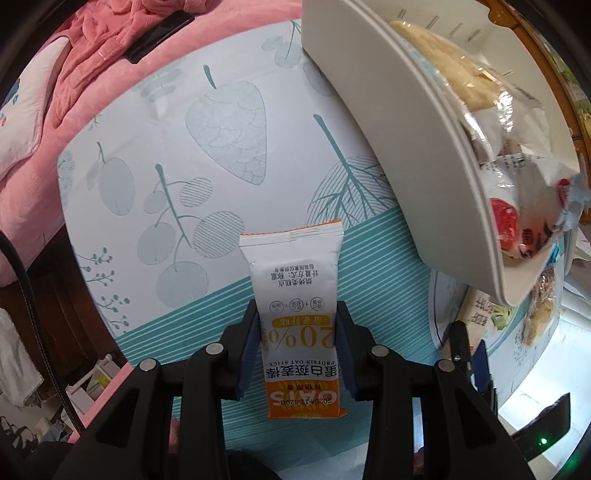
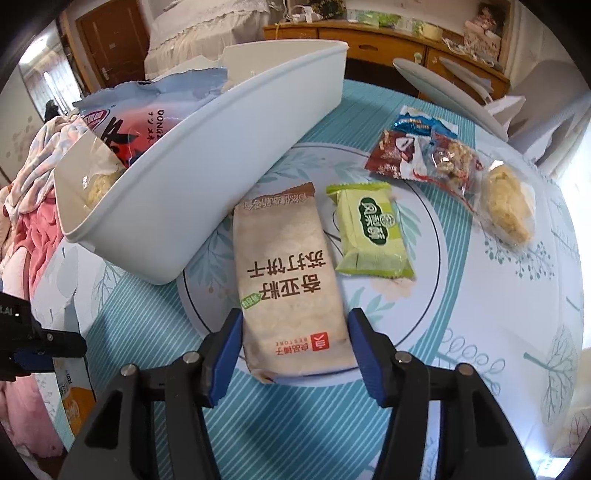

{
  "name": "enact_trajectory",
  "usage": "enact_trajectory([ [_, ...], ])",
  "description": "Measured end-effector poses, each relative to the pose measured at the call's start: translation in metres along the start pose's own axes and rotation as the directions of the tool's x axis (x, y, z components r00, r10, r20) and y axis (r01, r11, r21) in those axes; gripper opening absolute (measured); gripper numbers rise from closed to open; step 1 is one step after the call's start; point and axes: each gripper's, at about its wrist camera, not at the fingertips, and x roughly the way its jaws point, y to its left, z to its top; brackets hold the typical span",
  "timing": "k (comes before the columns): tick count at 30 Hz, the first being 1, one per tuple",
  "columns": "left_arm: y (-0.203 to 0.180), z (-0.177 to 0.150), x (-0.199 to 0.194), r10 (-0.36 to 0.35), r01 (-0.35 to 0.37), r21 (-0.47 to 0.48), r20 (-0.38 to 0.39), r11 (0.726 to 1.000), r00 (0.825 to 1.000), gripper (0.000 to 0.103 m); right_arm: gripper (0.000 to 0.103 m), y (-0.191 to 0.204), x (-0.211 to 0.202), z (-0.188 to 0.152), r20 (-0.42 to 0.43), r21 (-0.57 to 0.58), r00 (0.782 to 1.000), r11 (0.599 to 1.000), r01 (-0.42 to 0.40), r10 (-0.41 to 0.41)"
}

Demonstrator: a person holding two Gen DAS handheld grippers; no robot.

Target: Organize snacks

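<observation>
My left gripper (image 1: 297, 325) is shut on a white and orange oat stick packet (image 1: 295, 295), holding it above the leaf-print tablecloth (image 1: 166, 155). The white storage bin (image 1: 399, 147) stands to its right with several snack bags inside. My right gripper (image 2: 293, 325) has its blue pads on both sides of a beige soda cracker packet (image 2: 288, 273) lying on the table; whether the pads press it is unclear. The bin (image 2: 207, 177) is to the left of that packet, with a red and blue bag (image 2: 122, 122) in it.
A green pastry packet (image 2: 369, 236), a brown packet (image 2: 395, 155), a nut bag (image 2: 450, 162) and a pale cake (image 2: 506, 206) lie right of the cracker packet. Pink bedding (image 1: 92, 66) with a phone (image 1: 159, 35) lies beyond the table. A wooden cabinet (image 2: 388, 48) stands behind.
</observation>
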Motion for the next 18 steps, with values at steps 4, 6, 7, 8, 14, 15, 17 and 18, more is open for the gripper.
enact_trajectory([
  [4, 0.004, 0.001, -0.019, -0.003, 0.003, 0.016, 0.01, 1.0, 1.0, 0.036, 0.056, -0.003, -0.005, -0.007, -0.06, 0.04, 0.998, 0.999, -0.028, 0.031],
  [6, 0.007, 0.003, -0.033, -0.006, 0.006, 0.021, 0.009, 1.0, 1.0, 0.036, 0.056, -0.004, -0.008, -0.012, -0.099, 0.063, 0.994, 0.997, -0.033, 0.039],
  [7, 0.007, 0.005, -0.036, -0.007, 0.007, 0.023, 0.008, 1.0, 1.0, 0.036, 0.056, -0.004, -0.01, -0.015, -0.119, 0.078, 0.992, 0.996, -0.035, 0.044],
  [8, 0.009, 0.004, -0.04, -0.008, 0.007, 0.024, 0.007, 1.0, 1.0, 0.036, 0.056, -0.005, -0.011, -0.018, -0.139, 0.095, 0.989, 0.995, -0.039, 0.052],
  [14, 0.037, 0.006, -0.062, -0.025, 0.024, 0.054, 0.01, 0.998, 1.0, 0.036, 0.056, -0.009, -0.026, -0.032, -0.242, 0.196, 0.965, 0.979, -0.054, 0.102],
  [15, 0.047, 0.008, -0.067, -0.03, 0.029, 0.063, 0.014, 0.998, 0.999, 0.036, 0.056, -0.01, -0.029, -0.034, -0.254, 0.214, 0.961, 0.975, -0.053, 0.108],
  [17, 0.05, 0.004, -0.083, -0.043, 0.04, 0.092, 0.03, 0.995, 0.999, 0.036, 0.055, -0.015, -0.034, -0.036, -0.268, 0.261, 0.954, 0.963, -0.06, 0.132],
  [18, 0.053, 0.007, -0.088, -0.05, 0.046, 0.107, 0.039, 0.993, 0.998, 0.036, 0.055, -0.018, -0.038, -0.037, -0.27, 0.279, 0.953, 0.958, -0.059, 0.137],
])
